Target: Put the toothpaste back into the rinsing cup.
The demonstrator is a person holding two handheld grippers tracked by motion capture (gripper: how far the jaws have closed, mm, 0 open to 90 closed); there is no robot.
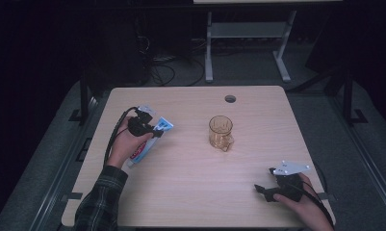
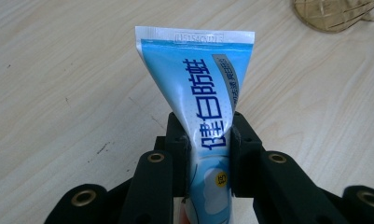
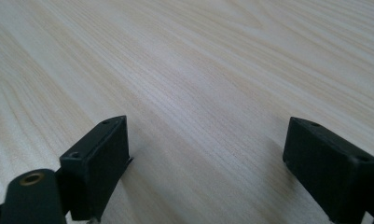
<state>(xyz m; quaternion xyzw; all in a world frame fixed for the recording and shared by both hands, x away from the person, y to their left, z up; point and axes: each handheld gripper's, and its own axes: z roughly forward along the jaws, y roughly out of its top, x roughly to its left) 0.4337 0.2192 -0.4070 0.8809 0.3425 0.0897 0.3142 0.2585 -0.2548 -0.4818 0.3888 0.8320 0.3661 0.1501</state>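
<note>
Gripping: left gripper (image 2: 208, 140) has its jaws closed onto a toothpaste tube (image 2: 204, 100), pads pressing the tube's flanks partway along its body.
Tube position: left part of the table (image 1: 190, 192), at mid depth, in the left hand (image 1: 125, 144); whether it is clear of the tabletop cannot be told from the high view.
Tube long axis: runs from near-left to far-right in the high view; flat crimped end leads on the far-right side, cap end trails toward the person's wrist.
Key relation: glass mug (image 1: 221, 133) stands to the right of the tube's crimped end, apart from it, near the table's centre; tube axis points slightly far of the mug.
Nearer hand: left gripper is much nearer the mug than the right.
Right gripper (image 3: 208, 163): jaws wide apart, nothing between them; rests near the table's near-right corner, well apart from mug and tube.
Container: mug upright, amber-tinted, looks empty.
Judgement: next move likely calls for carrying the tube rightward to the mug.
</note>
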